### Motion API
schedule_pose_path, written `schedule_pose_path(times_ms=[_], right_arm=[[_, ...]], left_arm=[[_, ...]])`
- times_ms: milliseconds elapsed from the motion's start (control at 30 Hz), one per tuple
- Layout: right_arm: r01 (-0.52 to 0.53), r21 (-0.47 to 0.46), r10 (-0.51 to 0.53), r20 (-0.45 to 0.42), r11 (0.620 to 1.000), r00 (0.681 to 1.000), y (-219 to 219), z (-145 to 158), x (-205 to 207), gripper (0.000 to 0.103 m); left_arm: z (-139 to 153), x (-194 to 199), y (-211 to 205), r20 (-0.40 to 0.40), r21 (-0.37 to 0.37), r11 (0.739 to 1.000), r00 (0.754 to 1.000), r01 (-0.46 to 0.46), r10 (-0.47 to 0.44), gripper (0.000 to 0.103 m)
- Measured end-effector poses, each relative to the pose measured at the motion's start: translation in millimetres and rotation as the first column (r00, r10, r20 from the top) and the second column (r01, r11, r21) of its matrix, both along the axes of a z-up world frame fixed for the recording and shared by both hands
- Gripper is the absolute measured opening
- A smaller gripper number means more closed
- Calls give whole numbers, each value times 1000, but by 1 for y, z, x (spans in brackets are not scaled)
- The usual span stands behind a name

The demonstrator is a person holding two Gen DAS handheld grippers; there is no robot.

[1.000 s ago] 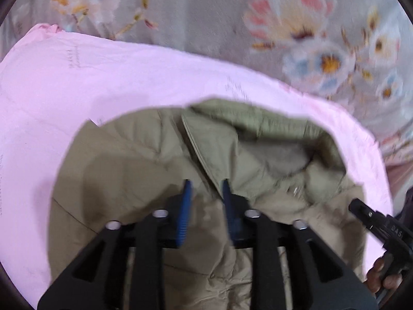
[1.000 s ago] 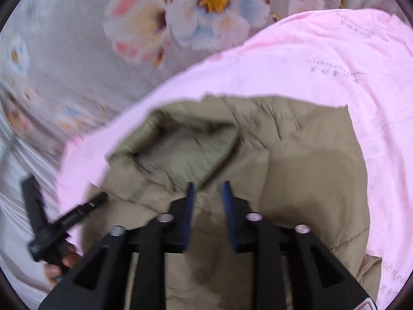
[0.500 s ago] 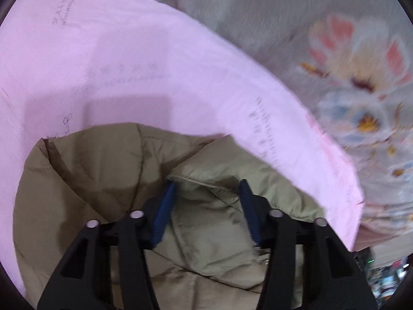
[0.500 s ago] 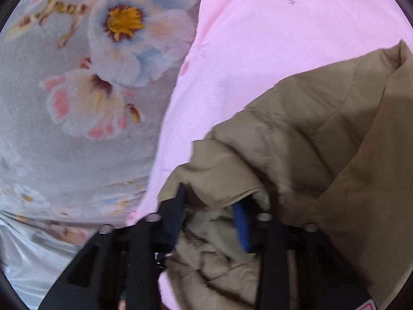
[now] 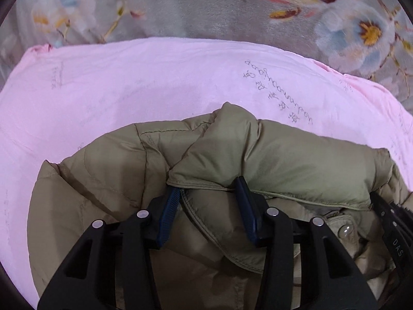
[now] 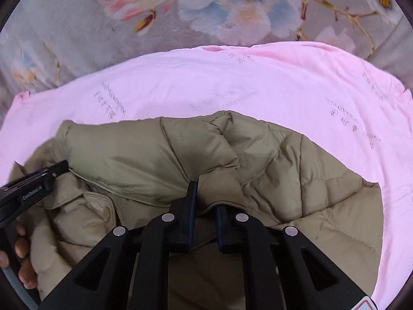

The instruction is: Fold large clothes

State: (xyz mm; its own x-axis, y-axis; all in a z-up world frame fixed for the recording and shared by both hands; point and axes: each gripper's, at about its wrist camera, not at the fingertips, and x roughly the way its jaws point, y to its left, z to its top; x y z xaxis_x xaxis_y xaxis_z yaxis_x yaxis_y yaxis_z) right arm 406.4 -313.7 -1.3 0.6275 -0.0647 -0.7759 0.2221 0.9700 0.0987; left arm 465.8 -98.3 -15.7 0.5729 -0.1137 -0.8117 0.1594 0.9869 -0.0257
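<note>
An olive-tan padded jacket [image 5: 258, 155] lies on a pink sheet [image 5: 155, 82]; it also shows in the right wrist view [image 6: 144, 152]. My left gripper [image 5: 209, 193] is open, its blue-padded jaws astride the jacket's collar flap, fabric between them. My right gripper [image 6: 204, 196] has its jaws close together on a fold of the jacket's collar edge. The right gripper's body shows at the right edge of the left wrist view [image 5: 392, 222]. The left gripper's body and the hand holding it show at the left edge of the right wrist view [image 6: 31, 188].
The pink sheet [image 6: 232, 85] lies over a grey floral blanket [image 5: 206, 7], which also fills the top of the right wrist view [image 6: 77, 20]. A metal snap button [image 5: 345, 231] sits on the jacket's front.
Both grippers swung back to face the jacket's collar side by side. The right jaws have closed on the collar fold. The left jaws stay open around the flap.
</note>
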Motion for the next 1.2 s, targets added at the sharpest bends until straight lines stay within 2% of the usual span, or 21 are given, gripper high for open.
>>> schedule_pose_path(times_ms=[200,333,1200], right_arm=[[3,-73,-2,15,997,1000,8,-6,1,11],[4,-78,-2,25,997,1000,9,-6,2,12],[7,-23,-5,68,1000,998,5,-7,-1,14]], left_arm=[[-4,-6,-9,71,83,997,997,1,-7,44],[-4,-7,-10,72,115,993,997,3,-11,44],[-2,-7,-9,47,129,992,999,6,-12,44]])
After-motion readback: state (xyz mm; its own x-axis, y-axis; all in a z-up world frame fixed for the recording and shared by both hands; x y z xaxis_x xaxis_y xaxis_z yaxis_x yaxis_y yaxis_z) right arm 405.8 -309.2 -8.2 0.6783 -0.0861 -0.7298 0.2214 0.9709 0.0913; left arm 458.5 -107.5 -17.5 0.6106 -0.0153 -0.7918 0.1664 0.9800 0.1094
